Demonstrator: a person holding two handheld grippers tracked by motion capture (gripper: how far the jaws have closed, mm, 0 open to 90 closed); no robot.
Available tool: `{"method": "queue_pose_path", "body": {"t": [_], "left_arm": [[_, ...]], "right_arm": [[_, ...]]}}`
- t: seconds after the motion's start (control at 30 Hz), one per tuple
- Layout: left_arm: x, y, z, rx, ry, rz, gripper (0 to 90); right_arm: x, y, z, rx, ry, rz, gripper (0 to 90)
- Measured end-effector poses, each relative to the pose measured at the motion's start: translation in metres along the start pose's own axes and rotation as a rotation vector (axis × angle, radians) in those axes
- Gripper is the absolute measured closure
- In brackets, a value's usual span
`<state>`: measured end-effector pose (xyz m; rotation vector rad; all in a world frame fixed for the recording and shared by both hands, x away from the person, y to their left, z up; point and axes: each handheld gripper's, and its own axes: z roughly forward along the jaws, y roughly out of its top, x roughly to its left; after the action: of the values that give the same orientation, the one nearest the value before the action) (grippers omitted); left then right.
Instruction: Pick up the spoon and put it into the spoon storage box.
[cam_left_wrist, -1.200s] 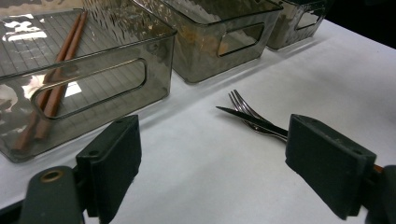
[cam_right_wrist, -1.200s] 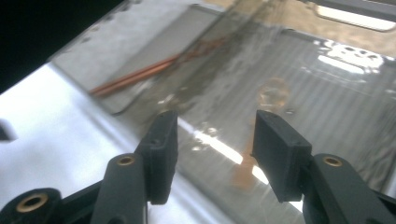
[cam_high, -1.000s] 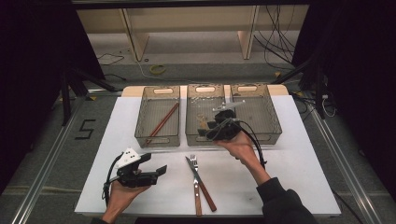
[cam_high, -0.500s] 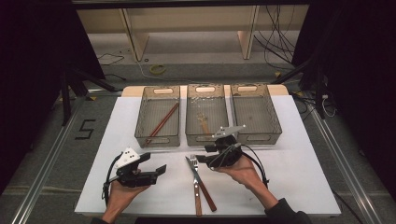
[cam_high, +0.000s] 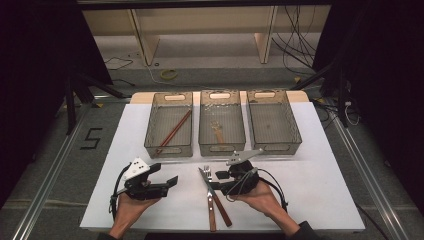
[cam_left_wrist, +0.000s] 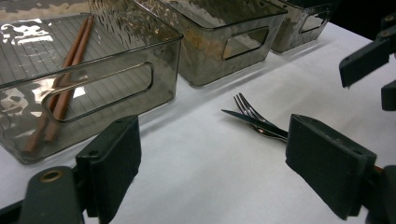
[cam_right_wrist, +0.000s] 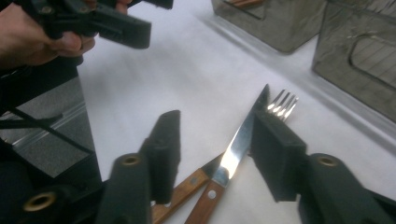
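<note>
- Since the earlier frames, the right gripper (cam_high: 222, 181) had come back from the middle bin (cam_high: 222, 122) to the near part of the table, settling low over the knife (cam_high: 214, 197) and fork (cam_high: 210, 200); the left gripper had stayed where it was.
- At the far left, the left bin (cam_high: 169, 123) held a pair of brown chopsticks (cam_high: 173, 132) lying on a slant along its floor.
- Nearer the person, the left gripper (cam_high: 169, 183) sat in the left hand (cam_high: 131, 209) at the near left of the white table (cam_high: 320, 190), its jaws spread wide and holding nothing; its own view showed bare table between them, with the knife and fork beyond.
- Behind the cutlery, the middle bin held a small wooden-handled utensil (cam_high: 217, 131); what kind it was could not be told.
- Just right of the left gripper, the knife and fork lay side by side at the near centre, blade and tines pointing away and the wooden handles crossing at the near end.
- The right gripper, held in the right hand (cam_high: 260, 197), had its jaws open on either side of the knife blade (cam_right_wrist: 238, 144), not closed on it; whether a pad touched the blade could not be told.
- At the far right stood the right bin (cam_high: 273, 120).
</note>
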<state>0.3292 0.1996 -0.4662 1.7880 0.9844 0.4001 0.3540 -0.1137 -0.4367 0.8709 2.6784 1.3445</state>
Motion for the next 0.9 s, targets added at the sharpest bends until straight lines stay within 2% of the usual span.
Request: {"method": "queue_pose_path", "body": {"t": [0.33,0.5,0.67,0.9], "left_arm": [[0.001,0.000,0.001,0.004,0.002,-0.002,17.6],[0.001,0.000,0.000,0.004,0.002,-0.001,17.7],[0.001,0.000,0.001,0.004,0.001,-0.003,17.7],[0.001,0.000,0.001,0.004,0.001,-0.005,17.6]], "right_arm": [[0.011,-0.009,0.008,0.045,0.022,-0.017,77.6],[0.019,-0.011,0.013,0.072,0.041,-0.038,84.7],[0.023,-0.016,0.019,0.101,0.050,-0.060,89.8],[0.030,-0.022,0.028,0.145,0.073,-0.068,90.0]]}}
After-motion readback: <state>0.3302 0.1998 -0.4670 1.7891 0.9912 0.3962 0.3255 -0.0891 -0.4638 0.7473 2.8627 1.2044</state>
